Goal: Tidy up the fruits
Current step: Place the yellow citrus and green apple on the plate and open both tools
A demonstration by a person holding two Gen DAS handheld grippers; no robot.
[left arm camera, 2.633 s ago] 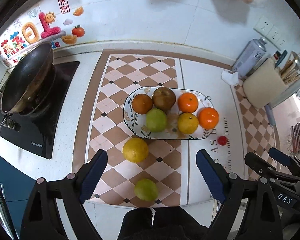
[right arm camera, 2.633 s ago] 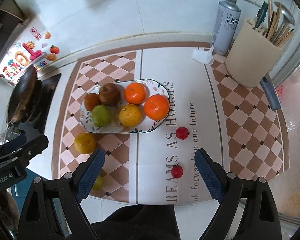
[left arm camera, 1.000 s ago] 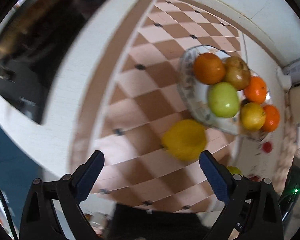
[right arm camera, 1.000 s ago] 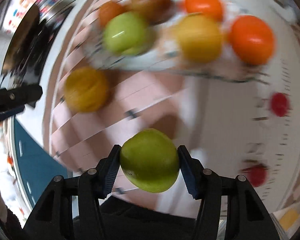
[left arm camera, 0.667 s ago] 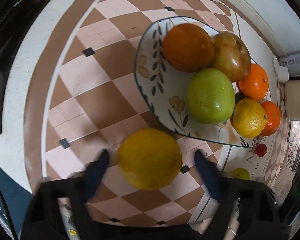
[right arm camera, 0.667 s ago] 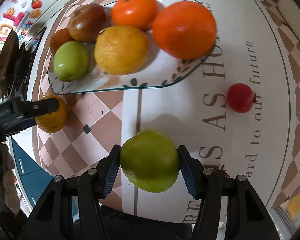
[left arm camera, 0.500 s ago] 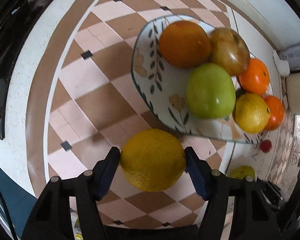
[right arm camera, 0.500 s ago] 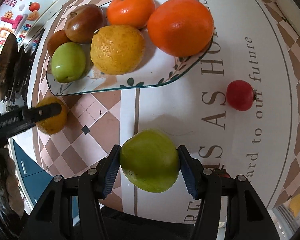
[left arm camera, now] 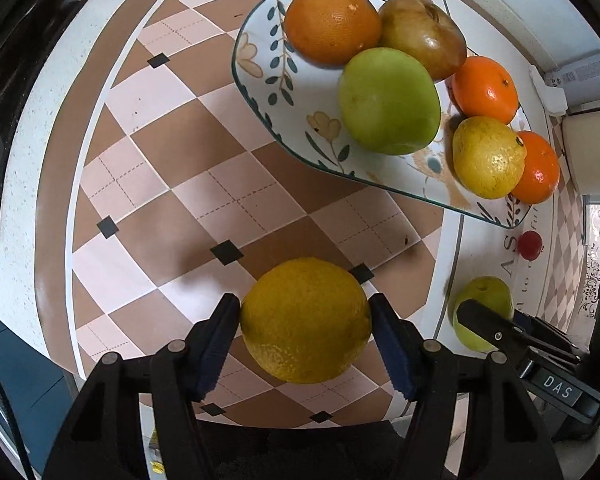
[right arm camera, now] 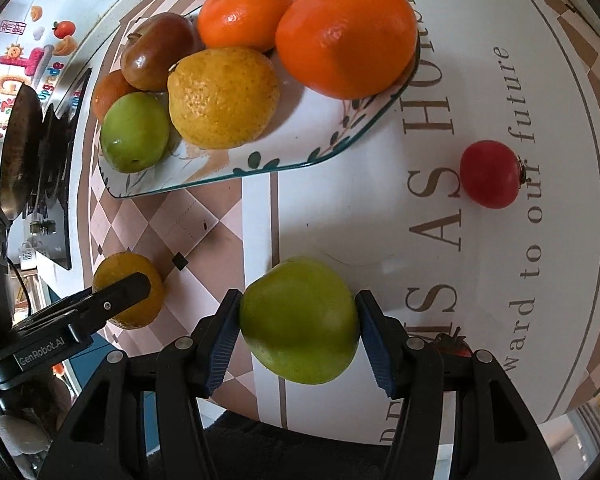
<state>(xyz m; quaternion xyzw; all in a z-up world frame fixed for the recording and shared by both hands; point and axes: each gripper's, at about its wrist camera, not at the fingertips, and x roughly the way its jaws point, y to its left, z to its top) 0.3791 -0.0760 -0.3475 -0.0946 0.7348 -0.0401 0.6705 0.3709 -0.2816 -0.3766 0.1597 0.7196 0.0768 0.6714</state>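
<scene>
Your left gripper (left arm camera: 306, 322) clamps yellow citrus (left arm camera: 306, 320); right gripper (right arm camera: 298, 322) clamps green fruit (right arm camera: 300, 320); plate (left arm camera: 260, 80) at 1 o'clock.

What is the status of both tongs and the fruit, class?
Left tongs shut on round yellow citrus fruit. Right tongs shut on green apple-like fruit. Patterned oval plate already crowded with six fruits.

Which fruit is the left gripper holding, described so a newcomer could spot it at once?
Start at the leaf-patterned plate piled with fruit on the checkered mat. Nearer the camera, off the plate, the left gripper clamps a yellow citrus. Unlike the smaller yellow one on the plate, it sits alone between blue pads.
</scene>
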